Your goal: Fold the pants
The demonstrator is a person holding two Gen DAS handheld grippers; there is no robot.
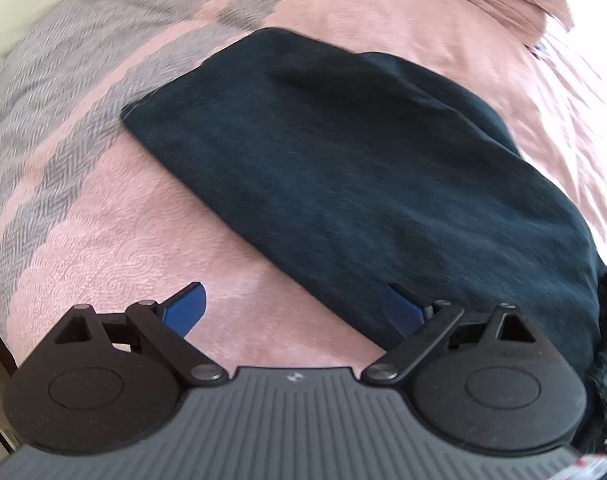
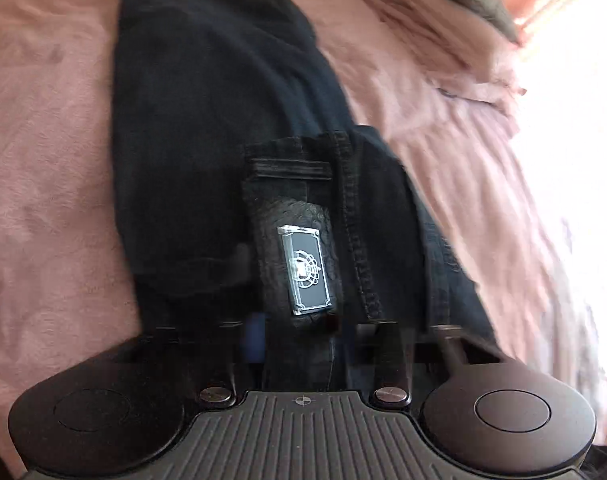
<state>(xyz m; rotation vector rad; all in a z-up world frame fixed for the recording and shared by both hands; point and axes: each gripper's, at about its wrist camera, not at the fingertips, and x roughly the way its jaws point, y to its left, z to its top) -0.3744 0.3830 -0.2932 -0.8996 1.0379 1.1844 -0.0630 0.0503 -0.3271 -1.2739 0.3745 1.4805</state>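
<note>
While the left tongs [image 1: 293, 312] hang spread and empty over the black jeans' [image 1: 343, 168] near edge, keep them low; the right tongs [image 2: 323, 328] look clenched on the waistband [image 2: 303, 320] just ahead. Lift both ends level over the pink blanket [image 1: 103, 240].

Dark matt denim pants [image 1: 343, 168], shiny metal badge [image 2: 307, 270] on embossed leather patch [image 2: 331, 236], soft pink textured cloth bedspread [image 1: 115, 240] underneath.
</note>
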